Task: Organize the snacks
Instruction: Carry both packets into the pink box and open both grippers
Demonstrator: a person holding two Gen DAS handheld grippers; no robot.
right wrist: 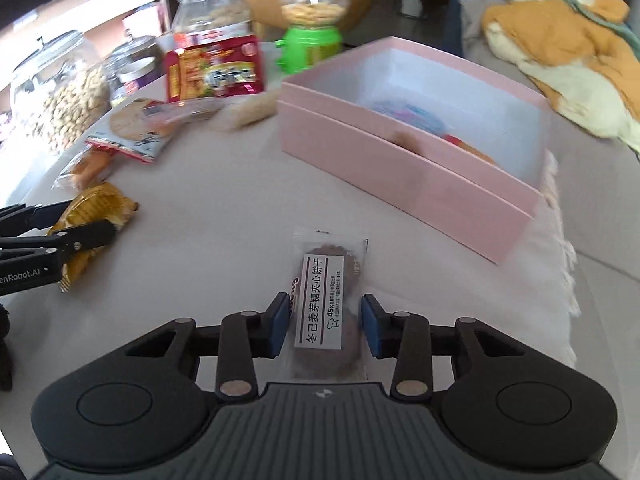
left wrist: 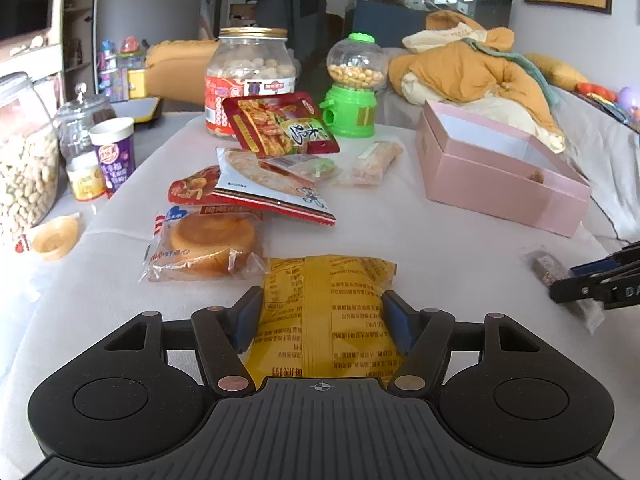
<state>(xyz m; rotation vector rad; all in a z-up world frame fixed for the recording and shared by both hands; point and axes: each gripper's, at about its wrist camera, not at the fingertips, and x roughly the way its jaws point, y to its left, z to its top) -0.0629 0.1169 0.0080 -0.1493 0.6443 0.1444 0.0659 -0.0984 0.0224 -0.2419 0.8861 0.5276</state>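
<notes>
My left gripper [left wrist: 320,320] is closed on a yellow snack packet [left wrist: 324,312], with both blue pads against its sides; the packet lies on the white cloth and also shows in the right wrist view [right wrist: 96,208]. My right gripper [right wrist: 325,322] straddles a clear-wrapped brown biscuit packet [right wrist: 326,308] with a white label; the pads stand slightly apart from its sides. This packet also shows in the left wrist view [left wrist: 548,268]. An open pink box [right wrist: 400,172] holding some snacks stands ahead to the right.
More snack packets [left wrist: 276,176], a wrapped cake [left wrist: 208,244], a biscuit jar [left wrist: 250,80], a green candy dispenser [left wrist: 354,88], a peanut jar [left wrist: 22,160] and a purple cup [left wrist: 114,152] stand on the table. Orange clothing [left wrist: 472,68] lies behind the pink box [left wrist: 500,172].
</notes>
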